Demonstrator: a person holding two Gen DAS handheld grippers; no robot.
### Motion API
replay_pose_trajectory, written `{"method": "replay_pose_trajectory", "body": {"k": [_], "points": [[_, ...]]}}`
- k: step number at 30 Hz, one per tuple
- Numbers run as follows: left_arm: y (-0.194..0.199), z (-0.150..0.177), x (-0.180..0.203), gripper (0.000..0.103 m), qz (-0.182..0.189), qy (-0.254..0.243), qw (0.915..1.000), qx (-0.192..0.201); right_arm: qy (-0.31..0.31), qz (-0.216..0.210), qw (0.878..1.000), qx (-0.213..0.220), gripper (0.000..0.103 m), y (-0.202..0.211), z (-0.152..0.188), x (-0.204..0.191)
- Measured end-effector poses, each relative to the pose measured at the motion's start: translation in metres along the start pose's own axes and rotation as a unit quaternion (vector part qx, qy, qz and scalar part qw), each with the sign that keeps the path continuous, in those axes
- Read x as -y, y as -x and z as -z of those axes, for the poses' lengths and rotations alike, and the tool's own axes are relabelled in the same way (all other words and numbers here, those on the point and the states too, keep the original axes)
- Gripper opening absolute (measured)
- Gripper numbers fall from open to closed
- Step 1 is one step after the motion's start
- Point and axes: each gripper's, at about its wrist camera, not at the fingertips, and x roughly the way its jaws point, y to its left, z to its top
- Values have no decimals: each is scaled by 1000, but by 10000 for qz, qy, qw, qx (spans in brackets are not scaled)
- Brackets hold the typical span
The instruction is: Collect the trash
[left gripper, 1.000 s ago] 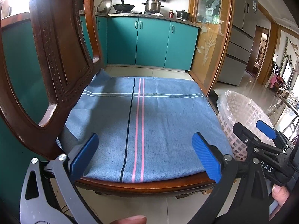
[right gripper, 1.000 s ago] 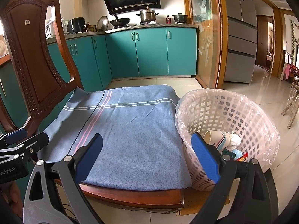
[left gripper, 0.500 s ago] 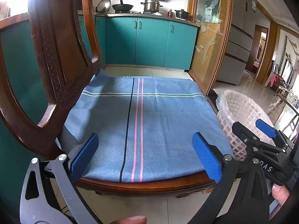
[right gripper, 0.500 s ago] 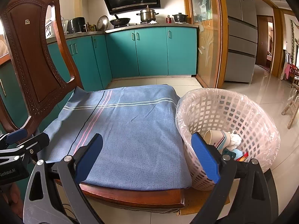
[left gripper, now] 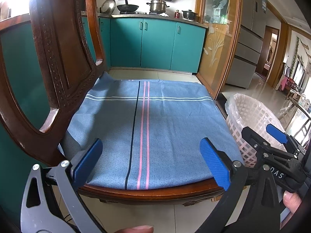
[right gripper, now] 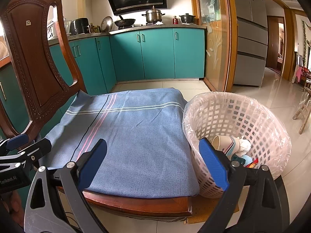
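- Both hand-held grippers hung at the front edge of a carved wooden chair (right gripper: 37,64), its seat covered by a blue striped cloth (left gripper: 147,128) with no litter showing on it.
- The left gripper (left gripper: 149,163) had its blue pads spread wide with nothing between them, and faced the middle of the seat.
- The right gripper (right gripper: 153,165) was likewise wide open and empty, one finger over the cloth and the other in front of the basket.
- The trash sat in a white lattice basket (right gripper: 272,120) lined with a clear bag, on the floor touching the chair's right side.
- Inside lay a paper cup (right gripper: 223,142) on its side, mouth toward the chair and long axis running roughly left to right, with crumpled white paper (right gripper: 244,145) against it and scraps of teal and red beneath.
- The basket stood to the right of both tools, so the right gripper was plainly the nearer; from the left wrist view only its rim and wall showed.
- Judged from this, the collecting looked all but finished, with no loose piece in view for either hand.
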Motion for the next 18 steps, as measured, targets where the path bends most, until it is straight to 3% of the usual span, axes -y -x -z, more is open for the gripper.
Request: {"method": "replay_pose_trajectory", "body": {"k": [18], "points": [[0,-1,-1,100,46,-18,10000,-23,9,-1,10000,-1,93,0,1,-1]]}}
